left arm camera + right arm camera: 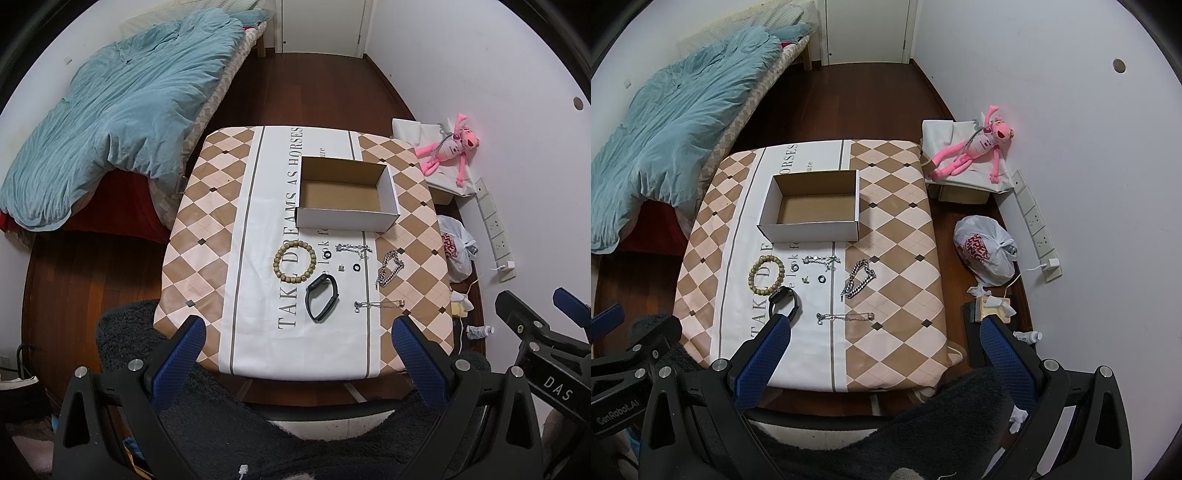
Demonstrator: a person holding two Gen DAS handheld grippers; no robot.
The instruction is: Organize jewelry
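Jewelry lies spread across the middle of the left wrist view, on the white centre strip of a table (207,206) covered in a diamond-patterned cloth. A beaded bracelet (295,261) sits left of centre, with a black wristband (322,297) just below and right of it. Right of these lie a thin silver chain (354,249), a small black ring (356,267), a chunky silver chain (390,272) and, lower, a thin silver bracelet (378,305). An open cardboard box (347,218) stands above them all, nothing inside. The left gripper (297,345) fills the lower frame, its blue fingers spread wide and holding nothing. The right gripper's black frame shows at the lower right edge.

From the right wrist view, the same pieces sit left of centre: beaded bracelet (767,275), wristband (783,303) partly behind a blue finger, chunky chain (859,283), thin bracelet (845,316). The box (809,229) stands above them. The right gripper (886,345) hangs released and unloaded at the bottom. A pink plush toy (971,153) lies at upper right.
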